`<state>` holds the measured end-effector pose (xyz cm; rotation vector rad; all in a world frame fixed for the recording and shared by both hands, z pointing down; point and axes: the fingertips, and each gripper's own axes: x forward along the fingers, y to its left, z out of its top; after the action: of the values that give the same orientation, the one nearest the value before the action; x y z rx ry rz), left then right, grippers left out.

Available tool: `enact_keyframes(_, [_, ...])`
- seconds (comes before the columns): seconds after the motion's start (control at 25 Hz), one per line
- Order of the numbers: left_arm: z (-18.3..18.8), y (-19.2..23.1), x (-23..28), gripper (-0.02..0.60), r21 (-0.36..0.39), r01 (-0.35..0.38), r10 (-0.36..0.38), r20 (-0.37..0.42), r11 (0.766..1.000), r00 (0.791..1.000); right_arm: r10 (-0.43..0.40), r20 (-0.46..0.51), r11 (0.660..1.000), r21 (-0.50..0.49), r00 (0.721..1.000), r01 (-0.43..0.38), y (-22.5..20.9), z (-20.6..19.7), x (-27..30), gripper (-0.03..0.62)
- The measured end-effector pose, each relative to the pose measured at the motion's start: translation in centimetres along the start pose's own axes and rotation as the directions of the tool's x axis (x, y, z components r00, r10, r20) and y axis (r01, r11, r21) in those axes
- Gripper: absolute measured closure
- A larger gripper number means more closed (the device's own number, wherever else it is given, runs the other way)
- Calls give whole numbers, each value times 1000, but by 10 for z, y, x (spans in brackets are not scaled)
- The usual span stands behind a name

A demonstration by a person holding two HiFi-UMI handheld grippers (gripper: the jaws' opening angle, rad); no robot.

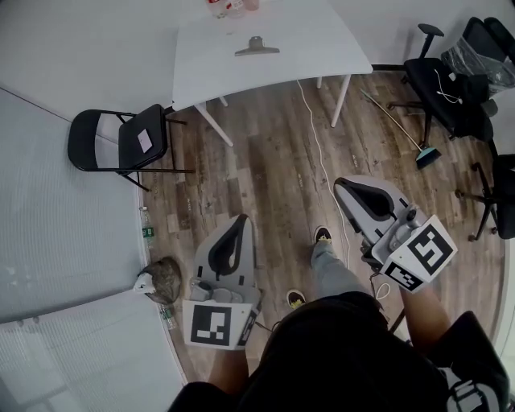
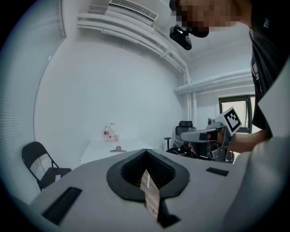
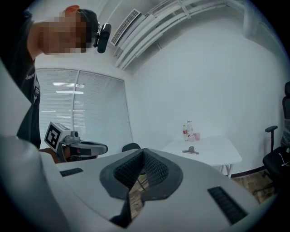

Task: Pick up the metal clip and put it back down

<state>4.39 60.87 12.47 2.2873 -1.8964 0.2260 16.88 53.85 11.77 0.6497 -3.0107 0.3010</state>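
Observation:
The metal clip (image 1: 257, 47) lies on the white table (image 1: 314, 60) at the far side of the room. Both grippers hover over the wood floor, well short of the table. My left gripper (image 1: 242, 217) is shut and holds nothing. My right gripper (image 1: 339, 183) is also shut and empty, and points toward the table. In the left gripper view the clip (image 2: 118, 148) shows small on the table (image 2: 97, 152) beyond the shut jaws of the left gripper (image 2: 146, 151). From the right gripper (image 3: 143, 151) the clip (image 3: 190, 150) is seen far off on the table (image 3: 217, 152).
Bottles and a cup (image 1: 229, 6) stand at the table's far edge. A black folding chair (image 1: 121, 141) is left of the table. Black office chairs (image 1: 451, 88) and a broom (image 1: 398, 129) are at the right. A white cable (image 1: 322, 153) runs along the floor; a bag (image 1: 161, 278) lies by the left wall.

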Motion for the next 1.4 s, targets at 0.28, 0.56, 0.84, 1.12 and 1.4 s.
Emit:
enact_keyframes(0.28, [19, 0, 61, 560, 17, -17, 18, -24, 1000, 1000, -18, -3, 1000, 20, 1000, 18, -67, 11, 13, 576])
enact_keyframes(0.56, [35, -11, 108, 560, 41, -33, 35, -32, 999, 999, -36, 6, 999, 24, 999, 36, -123, 24, 15, 576])
enact_keyframes(0.84, [48, -24, 143, 560, 67, -40, 42, -35, 997, 998, -42, 31, 998, 52, 999, 41, -162, 34, 14, 576])
enact_keyframes(1.12, [53, -35, 156, 560, 86, -30, 34, -43, 996, 998, -57, 52, 997, 59, 997, 54, -180, 39, 8, 576])
enact_keyframes(1.4, [61, -38, 166, 560, 95, -10, 13, -25, 995, 1000, -79, 49, 995, 60, 996, 76, -192, 44, 6, 576])
